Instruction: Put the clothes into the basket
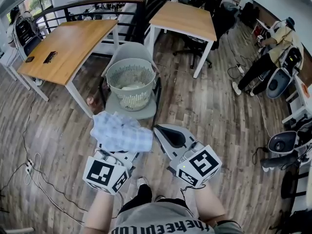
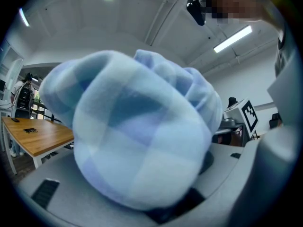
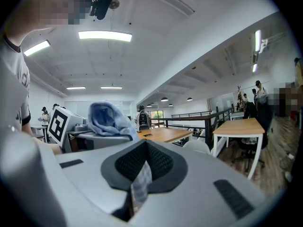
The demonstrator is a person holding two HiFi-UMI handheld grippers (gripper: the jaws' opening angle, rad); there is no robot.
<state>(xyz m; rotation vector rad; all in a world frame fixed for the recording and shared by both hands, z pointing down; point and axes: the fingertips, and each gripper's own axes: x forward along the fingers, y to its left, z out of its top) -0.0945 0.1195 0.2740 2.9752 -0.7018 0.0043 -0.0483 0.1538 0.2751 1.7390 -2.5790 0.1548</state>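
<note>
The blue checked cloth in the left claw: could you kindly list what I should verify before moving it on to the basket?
1. Light blue checked cloth gripped in left claw: ok.
2. White plastic lattice basket upright on grey chair: ok.
3. Room in basket: ok, only a pale item at the bottom.
4. Way from cloth to basket free: ok.
5. Right claw shut, empty: ok.
</note>
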